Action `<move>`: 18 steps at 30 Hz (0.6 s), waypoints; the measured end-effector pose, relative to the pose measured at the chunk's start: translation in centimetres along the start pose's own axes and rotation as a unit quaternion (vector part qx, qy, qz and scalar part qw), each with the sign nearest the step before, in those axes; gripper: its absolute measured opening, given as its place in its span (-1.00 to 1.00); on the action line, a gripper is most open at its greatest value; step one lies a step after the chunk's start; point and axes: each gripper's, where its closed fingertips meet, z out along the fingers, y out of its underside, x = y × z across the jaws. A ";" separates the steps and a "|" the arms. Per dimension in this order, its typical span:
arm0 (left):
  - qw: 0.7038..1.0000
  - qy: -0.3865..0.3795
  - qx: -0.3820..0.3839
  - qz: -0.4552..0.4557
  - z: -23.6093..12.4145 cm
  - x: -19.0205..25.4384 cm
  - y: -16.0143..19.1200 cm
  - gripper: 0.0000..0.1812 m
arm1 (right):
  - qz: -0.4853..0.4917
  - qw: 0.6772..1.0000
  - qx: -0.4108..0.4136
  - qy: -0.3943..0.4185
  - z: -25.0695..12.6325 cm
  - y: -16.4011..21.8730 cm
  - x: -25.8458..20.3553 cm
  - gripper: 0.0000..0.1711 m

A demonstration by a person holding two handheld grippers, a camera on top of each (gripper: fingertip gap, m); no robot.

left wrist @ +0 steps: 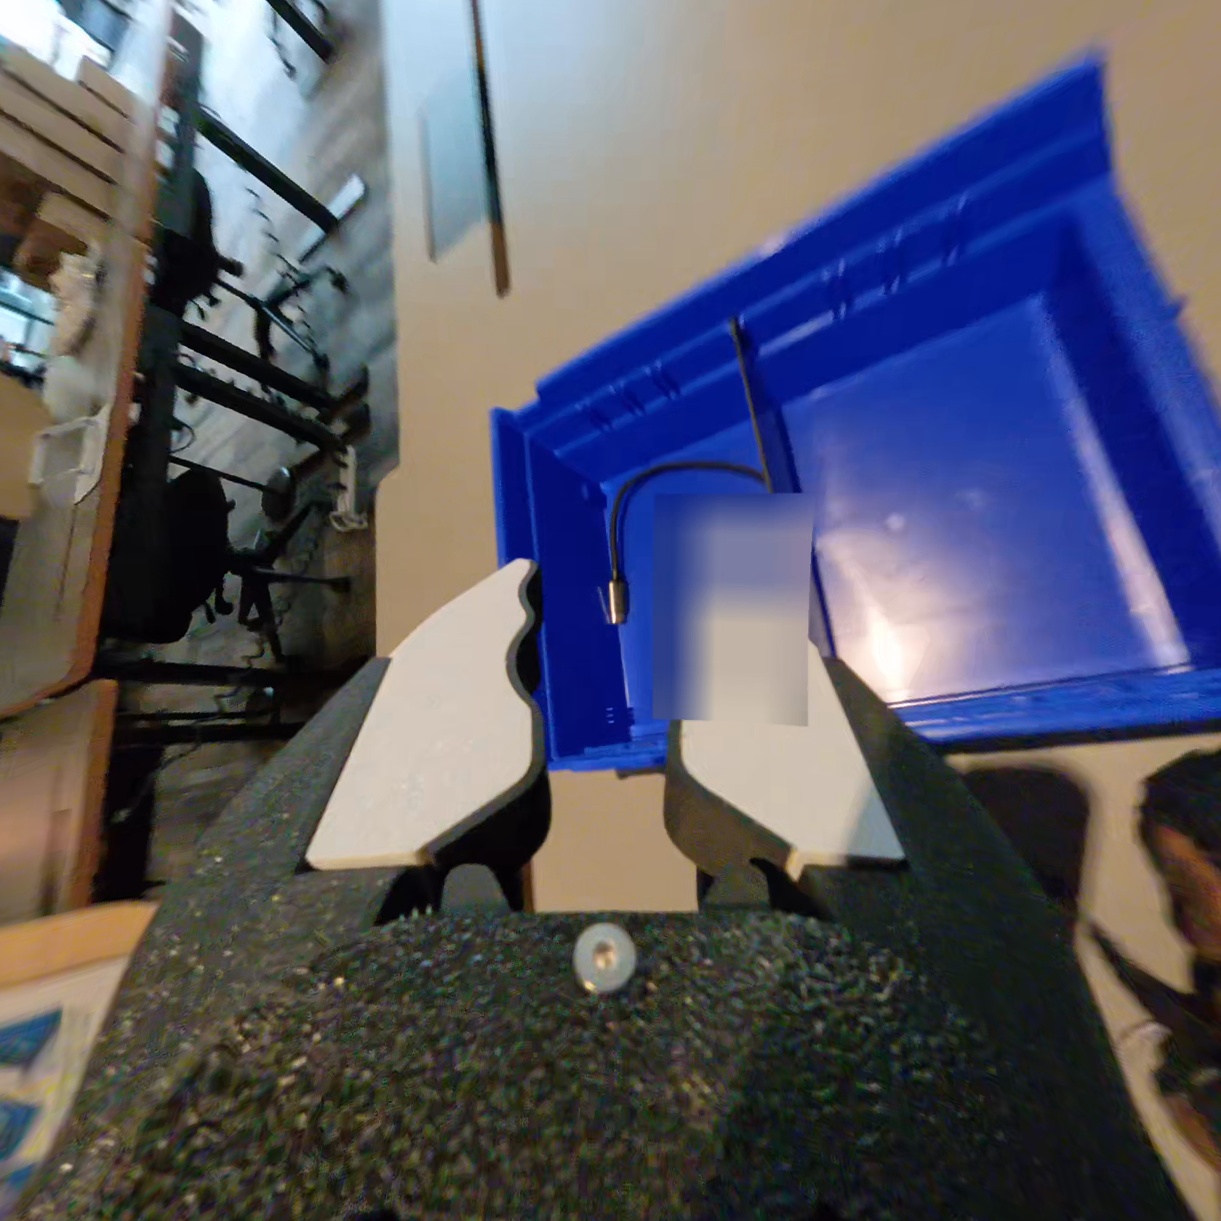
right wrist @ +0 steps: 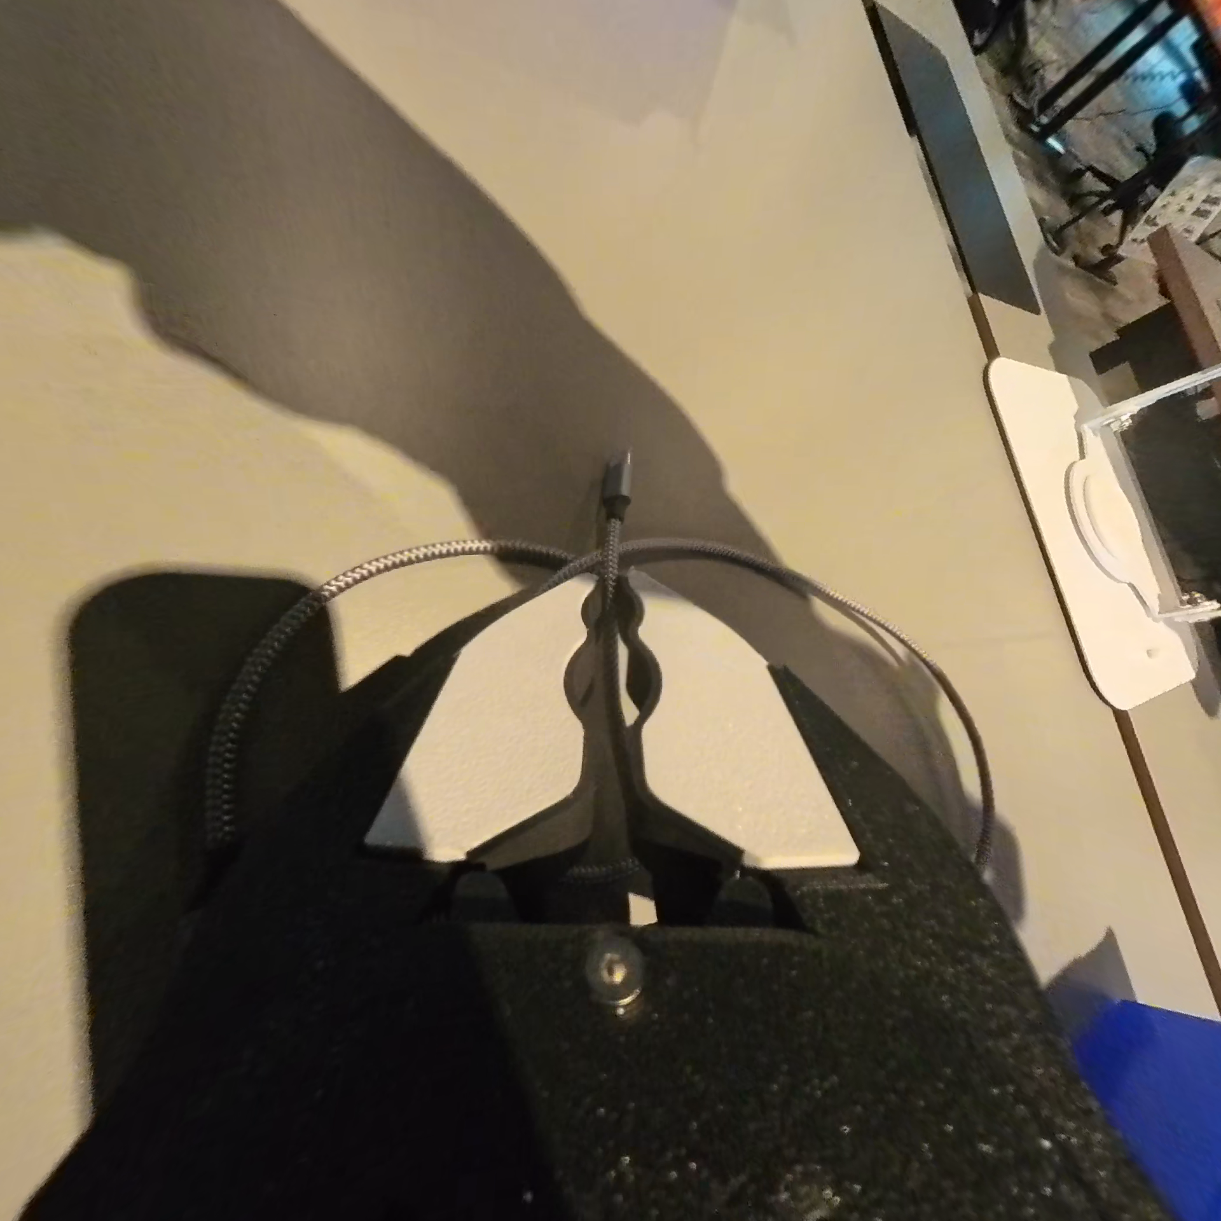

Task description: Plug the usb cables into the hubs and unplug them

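Braided grey usb cable (right wrist: 611,634) is clamped in the right claw (right wrist: 611,614), its plug pointing to twelve o'clock over the beige tabletop (right wrist: 760,330). Left claw (left wrist: 604,667) hangs spread and empty, facing the blue bin (left wrist: 991,502) at one o'clock, where a short black lead (left wrist: 618,528) lies.

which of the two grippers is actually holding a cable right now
The right gripper: its fingers are shut on the braided grey cable. The left gripper is open and empty, facing the blue bin.
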 end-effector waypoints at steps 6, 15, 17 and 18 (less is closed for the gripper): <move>0.962 -0.112 0.129 -0.215 -10.7 -1.0 8.1 -0.59 | -0.002 1.000 0.000 0.003 0.0 0.0 0.0 -0.96; 0.843 -0.265 0.268 -0.383 -18.1 5.7 21.8 -0.68 | -0.016 1.000 -0.005 0.021 0.1 0.0 0.1 -0.96; 0.822 -0.281 0.284 -0.405 -18.8 5.8 22.6 -0.68 | -0.022 0.999 -0.005 0.027 0.1 0.0 0.1 -0.96; 0.808 -0.291 0.297 -0.417 -19.1 5.9 23.1 -0.68 | -0.022 0.999 -0.005 0.028 0.1 0.0 0.1 -0.95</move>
